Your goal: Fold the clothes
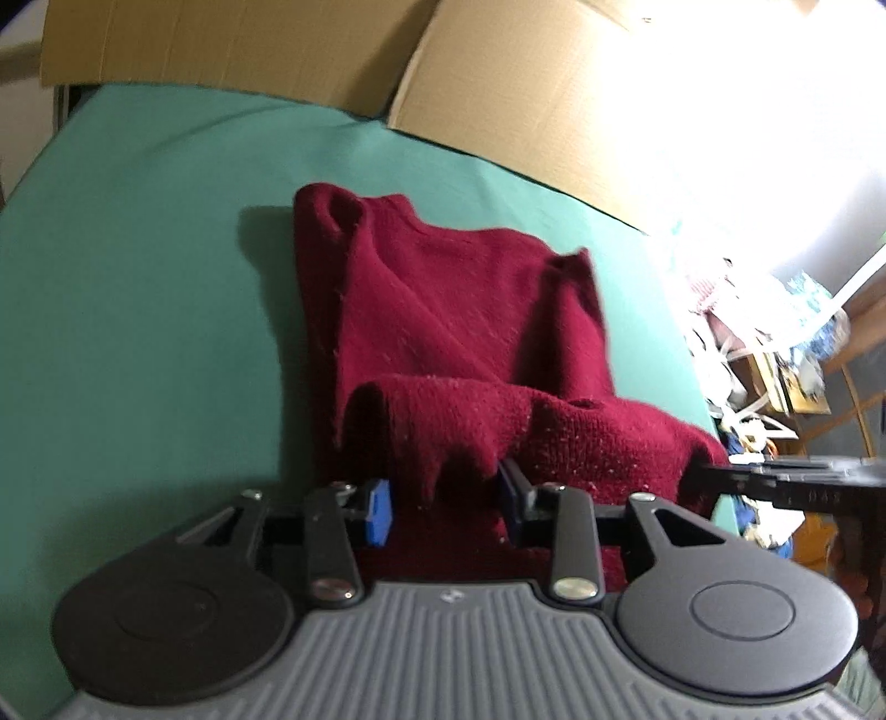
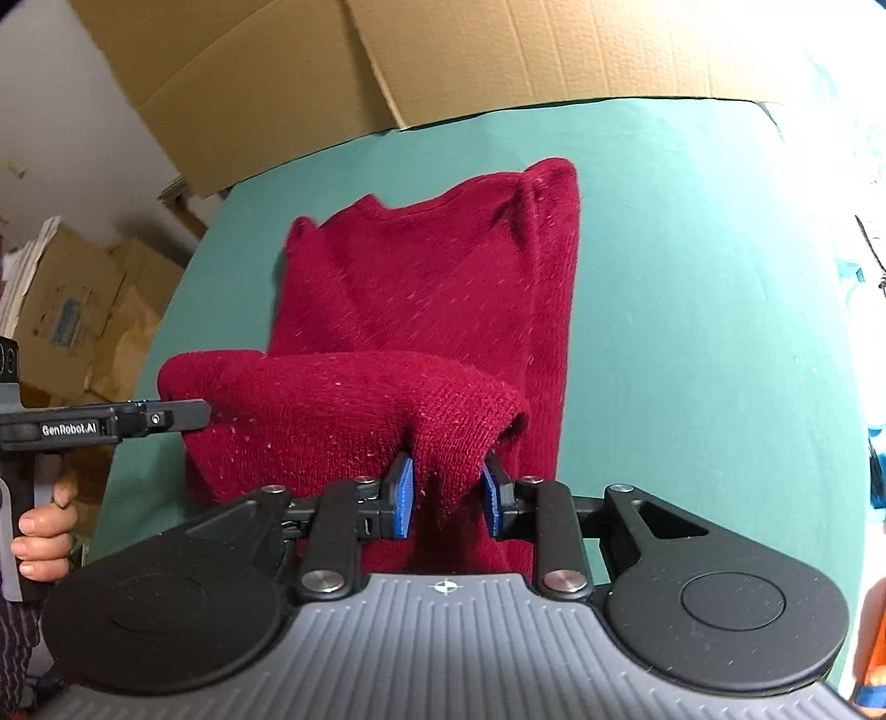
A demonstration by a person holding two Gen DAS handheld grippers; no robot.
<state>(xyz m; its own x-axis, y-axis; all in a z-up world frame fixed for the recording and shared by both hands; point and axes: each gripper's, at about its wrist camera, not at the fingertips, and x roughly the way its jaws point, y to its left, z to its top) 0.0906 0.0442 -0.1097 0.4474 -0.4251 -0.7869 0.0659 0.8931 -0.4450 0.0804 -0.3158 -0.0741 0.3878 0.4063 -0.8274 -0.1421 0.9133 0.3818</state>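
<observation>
Nearest to us in both wrist views is the lifted hem of the dark red sweater (image 1: 443, 310), hanging as a thick roll just in front of the blue pads. Our left gripper (image 1: 443, 498) has its pads apart with a fold of knit hanging between them; the left pad seems not to press on it, so we judge this grip loose. Our right gripper (image 2: 446, 498) has the other end of the same hem between its pads, but we cannot tell if they really clamp it, because the gap looks wider than the cloth. The sweater lies lengthwise in the middle of the green tabletop (image 1: 138, 277), its collar end toward the far edge where the cardboard boxes (image 1: 232, 44) stand, and its near end is raised. We judge that the step in hand is to carry the hem forward over the body toward the collar. To do it well, we should keep both hands at the same height and the same distance apart, so the hem stays straight, and lay it square on the far part without dragging the lower layer
</observation>
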